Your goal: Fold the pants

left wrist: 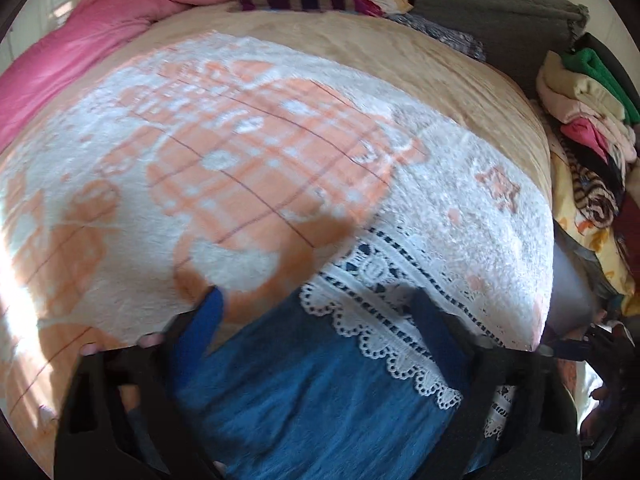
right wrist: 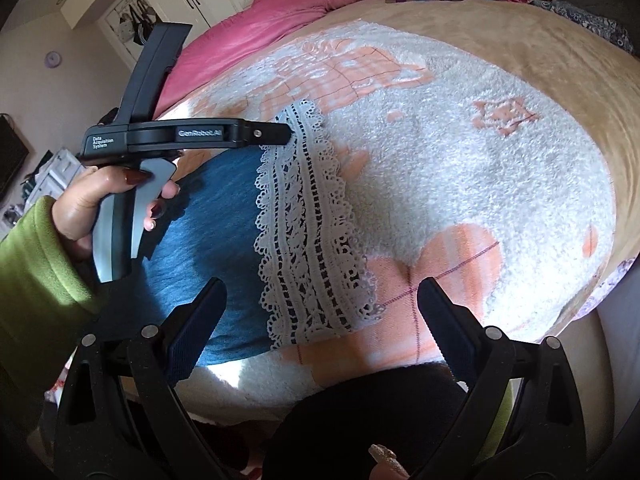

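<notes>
Blue pants [right wrist: 208, 248] with a white lace hem [right wrist: 304, 232] lie flat on a fuzzy white-and-peach blanket [right wrist: 460, 184] spread over the bed [right wrist: 540, 52]. The left gripper [left wrist: 320, 320] stands with its fingers [left wrist: 208, 320] wide apart and hanging above the cloth: the blue fabric and part of the lace trim fill the gap between them, though nothing is clamped. Seen from the right wrist, that gripper's tip sits at the far end of the lace band, the left hand [right wrist: 104, 204] around its grey handle. The right gripper [right wrist: 320, 312] is likewise spread wide, its left finger [right wrist: 200, 320] over the near blue edge and its right finger [right wrist: 448, 320] over bare blanket, the lace hem between them. A pink quilt [left wrist: 120, 20] lies at the bed's far side, and stacked clothes [left wrist: 588, 120] at its right.
</notes>
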A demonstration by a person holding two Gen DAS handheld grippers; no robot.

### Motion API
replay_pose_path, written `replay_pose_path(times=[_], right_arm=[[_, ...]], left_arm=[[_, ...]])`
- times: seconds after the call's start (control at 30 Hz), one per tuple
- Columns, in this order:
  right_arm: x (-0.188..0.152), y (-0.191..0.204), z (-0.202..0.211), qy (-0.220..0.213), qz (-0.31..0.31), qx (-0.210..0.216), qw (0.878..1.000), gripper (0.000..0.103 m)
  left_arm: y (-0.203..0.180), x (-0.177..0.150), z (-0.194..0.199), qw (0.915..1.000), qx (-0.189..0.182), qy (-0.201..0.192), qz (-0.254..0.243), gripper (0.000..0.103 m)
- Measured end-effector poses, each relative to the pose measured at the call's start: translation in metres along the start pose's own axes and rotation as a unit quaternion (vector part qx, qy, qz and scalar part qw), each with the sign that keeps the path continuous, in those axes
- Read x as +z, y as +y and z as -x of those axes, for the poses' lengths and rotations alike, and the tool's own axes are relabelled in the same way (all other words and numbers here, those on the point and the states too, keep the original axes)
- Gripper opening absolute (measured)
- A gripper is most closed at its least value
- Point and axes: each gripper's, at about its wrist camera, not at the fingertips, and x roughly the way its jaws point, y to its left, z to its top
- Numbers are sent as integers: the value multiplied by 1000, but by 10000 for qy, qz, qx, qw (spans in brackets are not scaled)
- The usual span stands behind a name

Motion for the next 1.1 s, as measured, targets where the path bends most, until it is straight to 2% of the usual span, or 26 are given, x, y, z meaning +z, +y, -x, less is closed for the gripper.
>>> replay_pose_path(times=[0.27, 0.33, 0.4, 0.5, 0.53, 0.57, 0.67, 0.77, 0.83, 0.9, 1.1], right_arm=[[-3, 2, -17, 73, -220, -25, 9997, 90], [-2, 5, -16, 55, -201, -33, 9998, 82], [-3, 8, -15, 20, -159, 0, 9999, 66], [-4, 9, -16, -13, -153, 108, 9998, 60], [-4, 9, -15, -39, -156, 115, 9998, 58], [-4, 7, -15, -63, -186, 133, 9997, 53], [-3, 4, -17, -47, -241, 404, 9989, 29], [-2, 6, -18, -49, -191, 514, 9985, 25], [0, 11, -16, -89, -120, 609, 9980, 23], [1, 21, -10, -161, 42, 641, 9978, 23], [10, 60, 7, -317, 602, 848, 9941, 22]], left_arm=[[5, -8, -7, 9986, -493, -8, 214, 62], [6, -9, -7, 9985, -524, -8, 171, 62], [5, -8, -7, 9984, -542, -18, 142, 62], [7, -8, -10, 9981, -601, -19, 149, 62], [8, -8, -10, 9977, -644, -2, 202, 59], [9, -8, -11, 9970, -725, 23, 260, 48], [8, -8, -8, 9969, -750, -2, 246, 33], [10, -11, -4, 9967, -744, -87, 317, 20], [15, -14, 1, 9952, -856, -182, 448, 17], [17, -16, 6, 9940, -949, -251, 484, 15], [31, -26, 45, 9867, -1238, -787, 698, 15]])
